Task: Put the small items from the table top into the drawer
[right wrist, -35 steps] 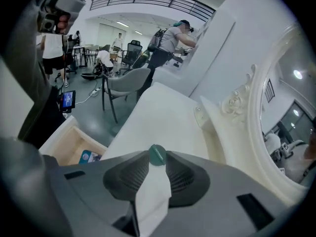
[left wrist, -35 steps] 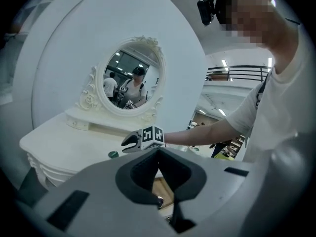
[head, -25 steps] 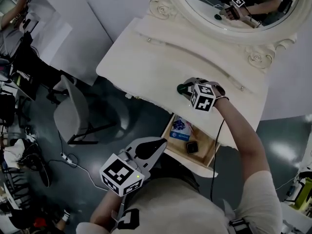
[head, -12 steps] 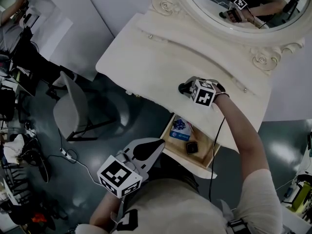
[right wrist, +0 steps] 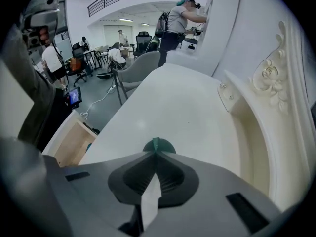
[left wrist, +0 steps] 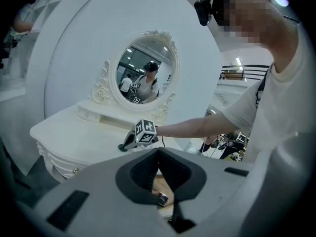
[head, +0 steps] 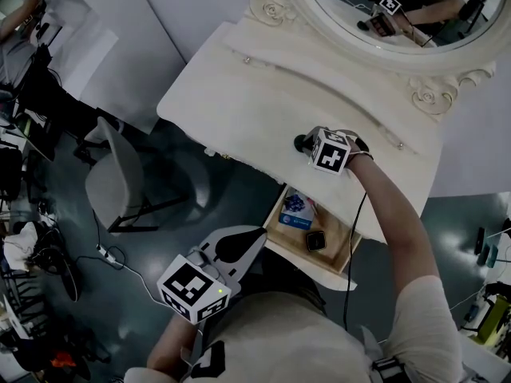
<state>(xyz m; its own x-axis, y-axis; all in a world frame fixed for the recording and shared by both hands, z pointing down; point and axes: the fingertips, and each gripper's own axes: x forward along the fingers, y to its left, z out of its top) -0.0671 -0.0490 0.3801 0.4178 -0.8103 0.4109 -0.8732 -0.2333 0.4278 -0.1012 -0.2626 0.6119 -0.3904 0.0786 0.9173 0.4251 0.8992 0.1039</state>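
Note:
A small dark green round item (right wrist: 156, 145) lies on the white dressing table (head: 239, 94), near its front edge. My right gripper (head: 307, 144) rests low on the table top, and its jaws are closed together, pinching the near side of the green item (head: 300, 143). Below the table edge the wooden drawer (head: 279, 250) stands pulled out. It holds a blue packet (head: 297, 208) and a small dark square item (head: 316, 241). My left gripper (head: 257, 236) hangs in the air in front of the drawer, shut and empty.
An oval mirror (head: 383, 14) in a carved frame stands at the table's back. A raised shelf ledge (right wrist: 247, 127) runs along the table's back edge. A grey chair (head: 120, 182) stands on the floor to the left. Cables lie on the floor.
The right gripper and the green item have stayed at the same spot on the table. The left gripper has drifted slightly down and left.

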